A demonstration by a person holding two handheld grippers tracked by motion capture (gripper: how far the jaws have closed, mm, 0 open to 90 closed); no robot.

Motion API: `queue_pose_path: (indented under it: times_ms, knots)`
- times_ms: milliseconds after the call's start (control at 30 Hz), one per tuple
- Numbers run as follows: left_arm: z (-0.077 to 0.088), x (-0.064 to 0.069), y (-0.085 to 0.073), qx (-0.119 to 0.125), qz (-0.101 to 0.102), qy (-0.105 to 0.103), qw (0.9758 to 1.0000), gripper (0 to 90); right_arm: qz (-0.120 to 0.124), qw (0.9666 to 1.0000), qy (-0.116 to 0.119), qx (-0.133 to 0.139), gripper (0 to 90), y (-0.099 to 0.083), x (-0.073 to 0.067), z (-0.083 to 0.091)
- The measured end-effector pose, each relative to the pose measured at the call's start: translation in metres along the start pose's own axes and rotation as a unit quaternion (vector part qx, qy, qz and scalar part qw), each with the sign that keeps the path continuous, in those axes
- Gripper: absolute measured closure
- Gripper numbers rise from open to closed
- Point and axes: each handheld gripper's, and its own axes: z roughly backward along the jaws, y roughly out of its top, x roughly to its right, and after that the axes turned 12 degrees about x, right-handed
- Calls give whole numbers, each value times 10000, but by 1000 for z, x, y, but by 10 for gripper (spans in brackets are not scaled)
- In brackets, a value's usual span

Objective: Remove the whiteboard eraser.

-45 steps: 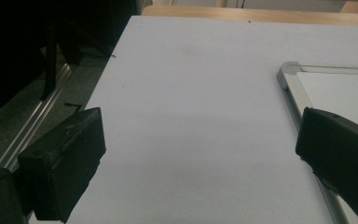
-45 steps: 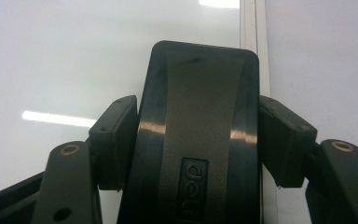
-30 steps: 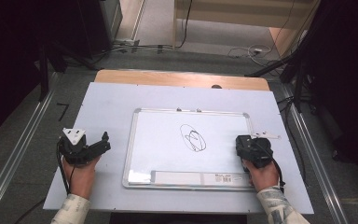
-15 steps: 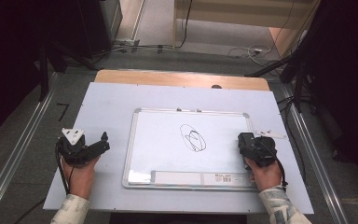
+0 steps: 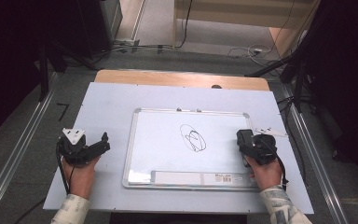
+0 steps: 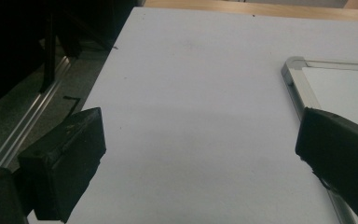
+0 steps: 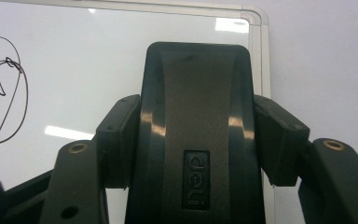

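The right gripper (image 5: 248,143) has its fingers (image 7: 117,140) clamped on a black eraser (image 7: 198,135), one pad on each long side. The eraser stands out ahead of the fingers over the right edge of the whiteboard (image 5: 168,140), with the scribble (image 5: 193,138) well off to its left. Whether the eraser's face already touches the board cannot be told.

The left gripper (image 5: 95,148) rests on the surface (image 5: 112,98) beside the board's left frame, fingers (image 6: 65,163) spread wide and holding nothing.

Likely risks from here:
- The board is not pinned by the idle left fingers, so a firm sideways wipe may push it across the surface instead of clearing ink.
- The grip is on the eraser's smooth, glossy shell; pressing down hard could let it twist or slip between the pads.
- If the eraser comes down tilted, only one edge of it would rub, leaving streaks of the scribble.
- Starting from the frame, the eraser could catch on the raised metal rim just beside the right fingers and jolt the board.
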Motion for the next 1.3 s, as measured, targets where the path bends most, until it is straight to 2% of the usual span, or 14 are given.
queue_pose_path:
  times_ms: [200, 667, 1300]
  knots:
    - [0, 0, 0, 0, -4, 3, 10000, 19, 9, 10000, 88, 17, 366, 3, -5, -2]
    - [0, 0, -1, -23, -18, 2, 10000, 19, 297, 9987, 412, 29, 366, 10, -36, -15]
    - [-1, 0, -1, -30, -5, 7, 10000, 19, 459, 9969, 642, -5, 366, 15, -60, -28]
